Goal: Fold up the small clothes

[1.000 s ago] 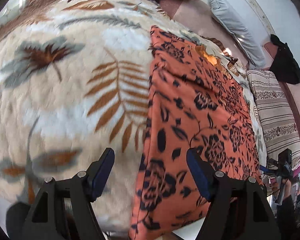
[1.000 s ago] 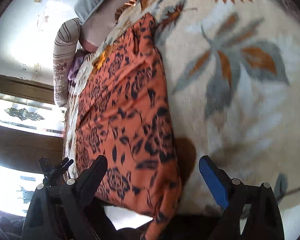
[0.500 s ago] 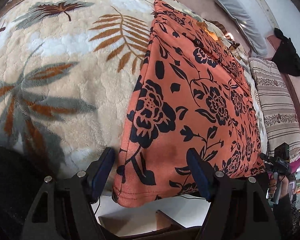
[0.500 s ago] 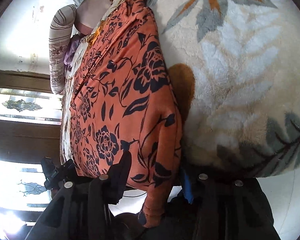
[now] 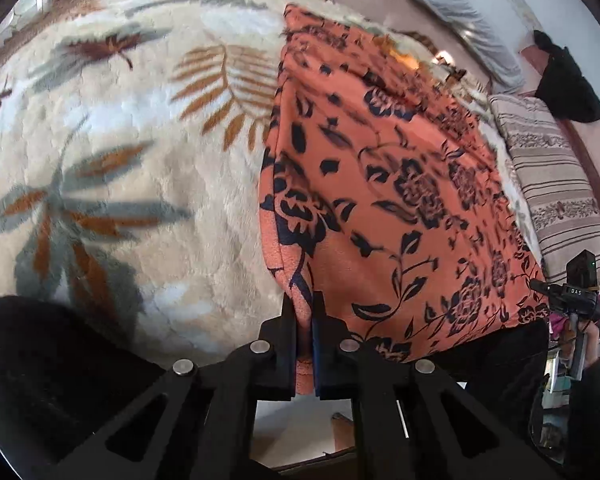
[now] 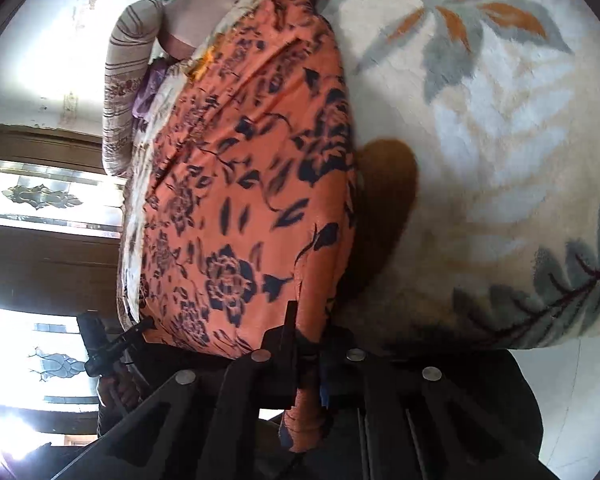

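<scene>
While both corners are pinched, the step in hand looks like the start of the first fold, lifting the near edge.

Garment: the orange floral cloth (image 5: 380, 184) lies spread lengthwise on the bed blanket (image 5: 120, 140), its near hem hanging just over the bed's edge toward the person.

Left gripper: the left gripper (image 5: 304, 320) is clenched on the cloth's near-left corner; a pinch of orange fabric shows between the blue pads.

Right gripper: the right gripper (image 6: 308, 344) is clenched on the near-right corner, with a tail of fabric hanging below the jaws.

Doing it well: I would raise both corners together and level, keep the hem taut between them, then carry it toward the far end so the edges meet squarely. Uneven lifting would likely skew the fold.

Risk: the plush blanket may drag on the cloth and bunch it.

Containers: none seen; no basket, box or drawer is in view.

Surroundings: a striped pillow (image 5: 556, 184) lies beyond the cloth's right side.
</scene>
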The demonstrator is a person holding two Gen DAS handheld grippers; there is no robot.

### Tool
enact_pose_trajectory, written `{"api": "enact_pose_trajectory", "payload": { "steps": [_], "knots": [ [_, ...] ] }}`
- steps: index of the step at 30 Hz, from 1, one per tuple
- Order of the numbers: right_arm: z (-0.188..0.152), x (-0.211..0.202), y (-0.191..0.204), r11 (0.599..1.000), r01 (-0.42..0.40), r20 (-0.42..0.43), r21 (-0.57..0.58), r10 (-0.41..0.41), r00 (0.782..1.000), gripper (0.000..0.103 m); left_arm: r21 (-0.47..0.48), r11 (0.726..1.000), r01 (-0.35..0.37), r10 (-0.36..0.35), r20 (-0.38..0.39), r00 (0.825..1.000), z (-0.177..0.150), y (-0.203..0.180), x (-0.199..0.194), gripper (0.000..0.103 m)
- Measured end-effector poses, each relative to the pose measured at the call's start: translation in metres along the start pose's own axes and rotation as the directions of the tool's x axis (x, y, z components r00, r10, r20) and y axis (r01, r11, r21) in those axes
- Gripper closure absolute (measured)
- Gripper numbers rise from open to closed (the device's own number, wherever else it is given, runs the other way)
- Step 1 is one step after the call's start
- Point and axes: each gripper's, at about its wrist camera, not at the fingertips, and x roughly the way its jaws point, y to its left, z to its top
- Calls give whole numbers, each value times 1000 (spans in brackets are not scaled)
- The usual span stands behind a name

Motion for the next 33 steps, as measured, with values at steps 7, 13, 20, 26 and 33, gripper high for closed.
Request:
{"api": "enact_pose_trajectory", "payload": {
  "steps": [7, 13, 20, 26, 33],
  "knots": [
    [14, -1, -3, 997, -62, 36, 36, 60, 998, 95, -64, 998, -7, 2, -80, 997, 11, 13, 25, 97],
    [20, 12, -11, 987, -119, 26, 105, 117, 993, 95, -45, 998, 34, -35, -21, 999, 29, 0, 6, 97],
    [134, -34, 47, 944, -331, 280, 1, 317, 906, 95, 58, 988, 146, -155, 196, 968, 177, -42, -28, 97],
    [261, 9, 46, 961, -241, 388, 137, 172, 906, 65, -22, 999, -33, 37, 209, 977, 303, -34, 69, 10],
    [206, 23, 11, 968, -117, 465, 220, 2, 885, 36, -140, 986, -93, 120, 200, 972, 295, 9, 87, 7]
  ]
}}
